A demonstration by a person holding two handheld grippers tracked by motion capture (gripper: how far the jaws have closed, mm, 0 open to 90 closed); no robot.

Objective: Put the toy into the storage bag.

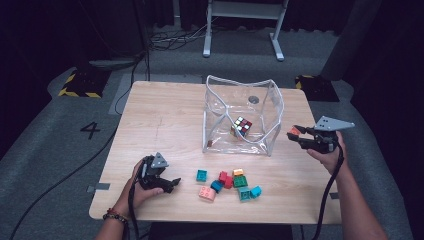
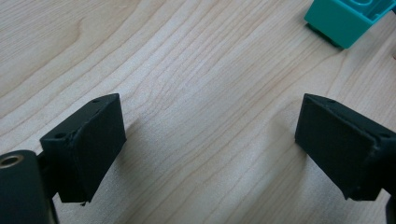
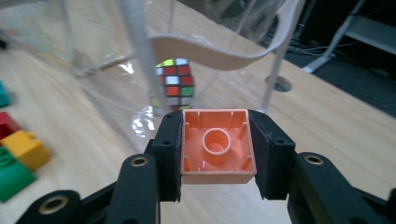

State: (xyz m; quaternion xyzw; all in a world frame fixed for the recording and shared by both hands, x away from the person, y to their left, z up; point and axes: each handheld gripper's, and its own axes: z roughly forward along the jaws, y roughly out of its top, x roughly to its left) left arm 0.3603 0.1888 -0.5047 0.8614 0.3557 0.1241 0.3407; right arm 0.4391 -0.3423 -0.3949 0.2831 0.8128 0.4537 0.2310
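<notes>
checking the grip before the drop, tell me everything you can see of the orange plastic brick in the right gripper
The orange plastic building brick is squarish, matte and one stud-block deep. Its hollow underside faces the right gripper view's camera: thin walls, small inner ribs, one round tube in the middle. It sits level between the right gripper jaws, whose black pads press flat on two opposite side walls. Nothing else touches it. In the high view it is held above the table's right edge, beside the clear plastic bag.

My right tool (image 3: 218, 154) clamps an orange toy brick (image 3: 218, 147) by two opposite sides, hollow underside with its round tube facing me, raised off the tabletop (image 3: 327, 116) just beside the clear bag (image 3: 140, 56).
</notes>
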